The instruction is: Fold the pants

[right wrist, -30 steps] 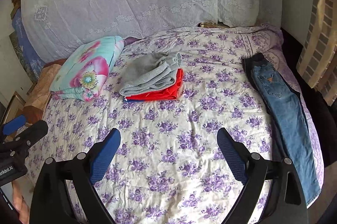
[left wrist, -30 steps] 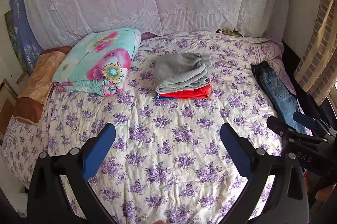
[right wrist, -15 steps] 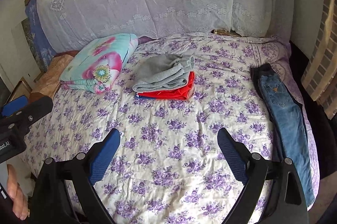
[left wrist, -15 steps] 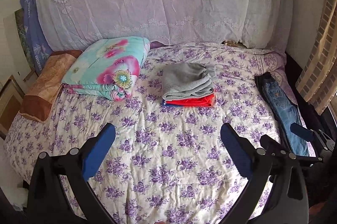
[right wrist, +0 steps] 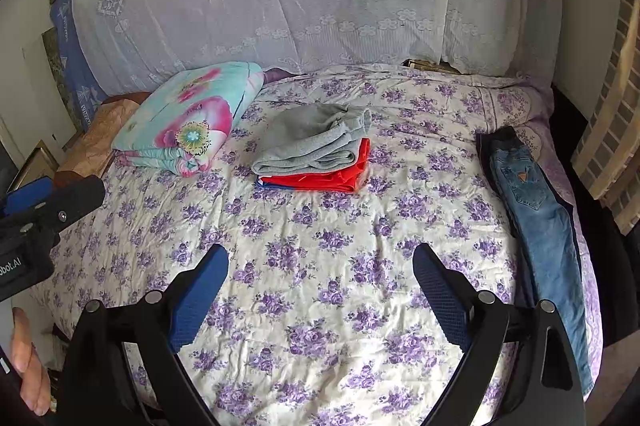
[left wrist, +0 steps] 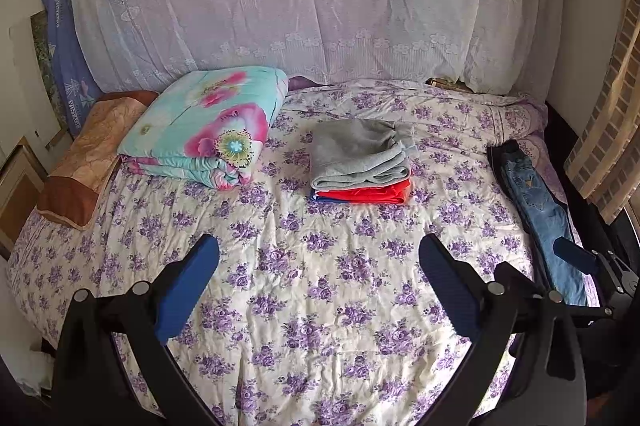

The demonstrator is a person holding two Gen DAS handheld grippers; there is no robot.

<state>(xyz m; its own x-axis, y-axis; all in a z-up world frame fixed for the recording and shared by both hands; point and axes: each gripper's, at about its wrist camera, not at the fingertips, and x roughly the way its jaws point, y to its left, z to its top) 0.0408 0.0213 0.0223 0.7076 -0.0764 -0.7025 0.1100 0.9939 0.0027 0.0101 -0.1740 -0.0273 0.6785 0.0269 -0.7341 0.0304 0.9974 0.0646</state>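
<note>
2 folded garments (left wrist: pixel 360 162) sit stacked on the bed (left wrist: pixel 320 286), jeans (right wrist: pixel 536 210) remain unfolded, both hand-held grippers (left wrist: pixel 318 286) (right wrist: pixel 320 290) gaping, empty.

Jeans (right wrist: pixel 540 226): lower legs run behind the right tongs' (right wrist: pixel 320 290) arm; hems cut off from view. Left view: right tongs (left wrist: pixel 576 258) cover the jeans' (left wrist: pixel 540 210) legs. Blue layer under the folded stack (right wrist: pixel 316 154): only a sliver shows. Bed (left wrist: pixel 320 306): near edge behind both tongs.
</note>
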